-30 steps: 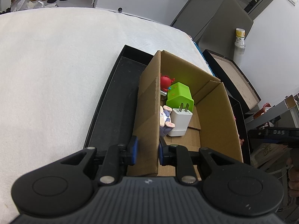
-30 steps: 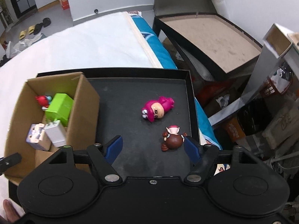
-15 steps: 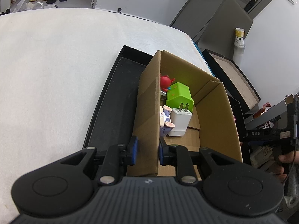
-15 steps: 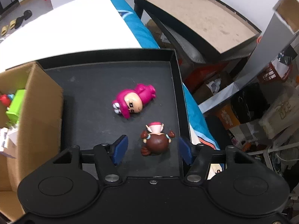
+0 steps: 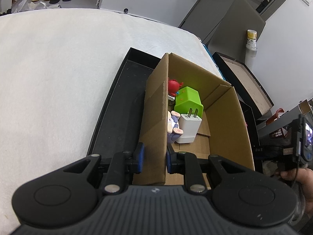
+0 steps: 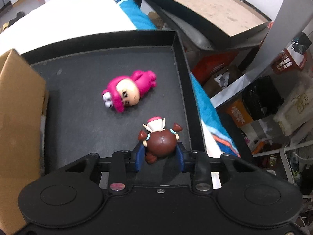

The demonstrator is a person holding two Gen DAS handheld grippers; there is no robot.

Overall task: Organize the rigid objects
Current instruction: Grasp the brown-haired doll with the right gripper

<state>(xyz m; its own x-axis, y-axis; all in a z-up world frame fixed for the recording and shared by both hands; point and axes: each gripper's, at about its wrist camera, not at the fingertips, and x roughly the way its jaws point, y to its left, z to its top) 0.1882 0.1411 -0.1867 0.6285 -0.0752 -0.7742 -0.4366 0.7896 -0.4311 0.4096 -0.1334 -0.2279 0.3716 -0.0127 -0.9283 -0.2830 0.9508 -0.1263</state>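
My left gripper (image 5: 154, 160) is shut on the near side wall of the cardboard box (image 5: 225, 117), one pad on each face. Inside the box lie a green block (image 5: 187, 100), a white charger (image 5: 189, 128), a red toy (image 5: 173, 86) and a pale purple figurine (image 5: 173, 125). In the right wrist view, my right gripper (image 6: 159, 154) is closing its jaws on a brown figurine (image 6: 159, 143). It lies on the black tray (image 6: 182, 68), with a blue pad against each side. A pink figurine (image 6: 129, 92) lies farther in on the tray.
The cardboard box (image 6: 19, 117) stands in the tray's left part. A white cloth (image 5: 58, 68) covers the table around the tray. Off the table's right edge are a black lid with a brown inside (image 6: 205, 5), bags and boxes. A hand (image 5: 299, 178) holds the other device.
My right gripper came down over the brown figurine and its jaws closed from wide apart onto it. The left gripper and the box have not moved.
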